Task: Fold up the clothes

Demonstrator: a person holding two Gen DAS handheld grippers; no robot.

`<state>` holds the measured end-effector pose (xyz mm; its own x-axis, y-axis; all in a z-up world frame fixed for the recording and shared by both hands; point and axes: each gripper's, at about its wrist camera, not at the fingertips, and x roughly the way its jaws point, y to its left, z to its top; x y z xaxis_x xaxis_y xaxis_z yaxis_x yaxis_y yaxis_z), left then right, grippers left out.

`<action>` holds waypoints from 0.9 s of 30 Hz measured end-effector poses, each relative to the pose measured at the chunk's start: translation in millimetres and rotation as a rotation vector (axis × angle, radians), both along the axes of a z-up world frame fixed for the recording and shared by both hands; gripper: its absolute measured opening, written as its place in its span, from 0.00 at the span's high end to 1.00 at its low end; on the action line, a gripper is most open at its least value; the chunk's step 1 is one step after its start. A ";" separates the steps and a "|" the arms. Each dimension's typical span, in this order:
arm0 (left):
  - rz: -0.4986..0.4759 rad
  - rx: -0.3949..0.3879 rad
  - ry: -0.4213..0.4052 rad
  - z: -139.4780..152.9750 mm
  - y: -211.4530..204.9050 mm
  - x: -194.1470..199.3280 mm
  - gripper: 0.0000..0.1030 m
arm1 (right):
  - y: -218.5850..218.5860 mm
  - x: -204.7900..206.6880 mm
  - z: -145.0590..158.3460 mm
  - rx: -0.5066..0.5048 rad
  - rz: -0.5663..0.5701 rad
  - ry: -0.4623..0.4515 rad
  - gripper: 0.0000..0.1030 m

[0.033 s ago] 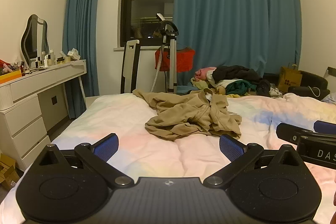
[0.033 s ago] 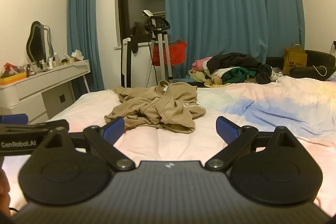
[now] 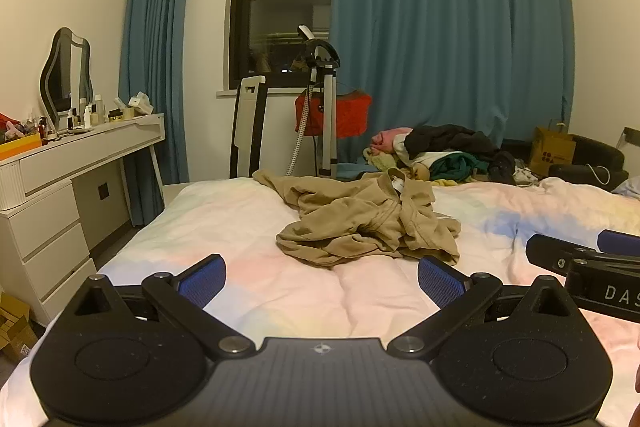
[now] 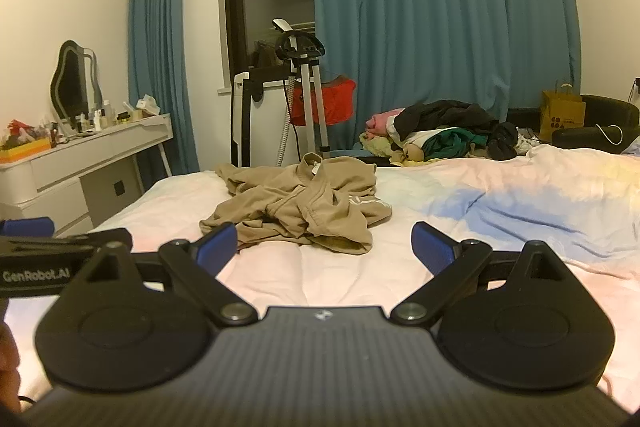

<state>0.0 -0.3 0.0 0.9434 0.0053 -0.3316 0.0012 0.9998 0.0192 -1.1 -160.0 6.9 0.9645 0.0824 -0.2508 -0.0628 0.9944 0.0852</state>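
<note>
Folding has not begun: this looks like the approach. The left gripper (image 3: 322, 279) and right gripper (image 4: 324, 247) both hang with jaws spread wide, holding nothing. The tan garment (image 3: 368, 223) lies crumpled on the bed (image 3: 240, 227), ahead of both grippers (slightly left of the right one). Next, 2 edges need finding and pinching. Its sleeves and hem are buried in folds, hard to distinguish.
</note>
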 end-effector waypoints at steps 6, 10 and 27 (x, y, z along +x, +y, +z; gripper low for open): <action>0.000 -0.003 -0.001 0.2 -0.7 0.1 0.00 | 1.6 1.0 -2.4 0.002 -0.004 0.002 0.08; -0.001 -0.005 -0.001 -0.1 0.5 -1.6 0.00 | 2.7 1.7 -4.0 0.003 -0.006 0.004 0.08; 0.014 -0.007 -0.002 0.2 2.2 -2.8 0.00 | -1.1 4.2 -5.5 0.002 -0.022 0.050 0.08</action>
